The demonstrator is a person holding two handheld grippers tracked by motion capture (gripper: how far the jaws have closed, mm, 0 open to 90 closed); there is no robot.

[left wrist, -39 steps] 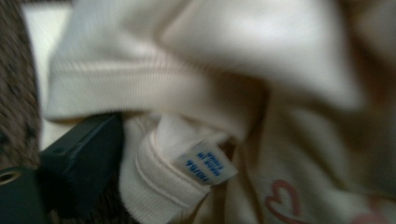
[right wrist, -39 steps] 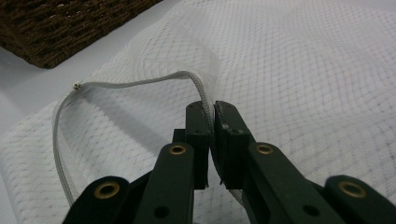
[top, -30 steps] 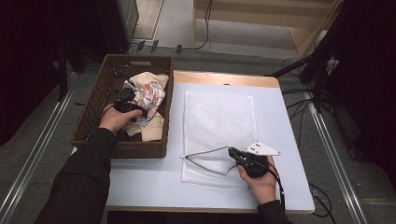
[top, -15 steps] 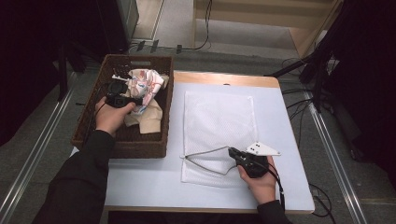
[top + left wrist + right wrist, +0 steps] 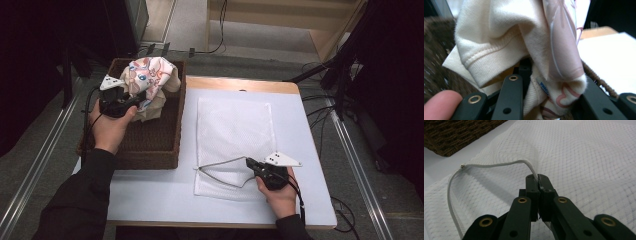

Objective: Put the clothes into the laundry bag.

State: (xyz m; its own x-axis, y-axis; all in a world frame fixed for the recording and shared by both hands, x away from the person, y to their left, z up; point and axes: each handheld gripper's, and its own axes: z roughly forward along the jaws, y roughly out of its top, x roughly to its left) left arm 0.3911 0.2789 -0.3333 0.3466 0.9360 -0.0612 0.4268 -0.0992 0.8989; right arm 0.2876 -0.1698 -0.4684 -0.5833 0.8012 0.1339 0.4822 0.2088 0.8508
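Note:
A bundle of cream and pink patterned clothes (image 5: 148,80) hangs above the brown wicker basket (image 5: 150,150) at the table's left. My left gripper (image 5: 136,102) is shut on it; its jaws have just been closing with the cloth between them. In the left gripper view the cream ribbed hem and pink print (image 5: 506,37) drape over the left gripper (image 5: 549,92). A white mesh bag (image 5: 235,125) lies flat at mid-table. At the bag's near edge my right gripper (image 5: 250,162) is shut on its grey cord (image 5: 494,165), and the right gripper (image 5: 539,178) holds that edge slightly lifted off the mesh (image 5: 586,157).
The pale table (image 5: 150,200) has a wooden strip (image 5: 240,85) along its far edge. Black cables (image 5: 320,110) and dark stands stand on the floor to the right. A metal rail (image 5: 35,175) runs along the floor at left.
My left hand has risen out of the basket and moved toward its far end, lifting the clothes bundle with it. The right hand and the mesh bag have stayed put.

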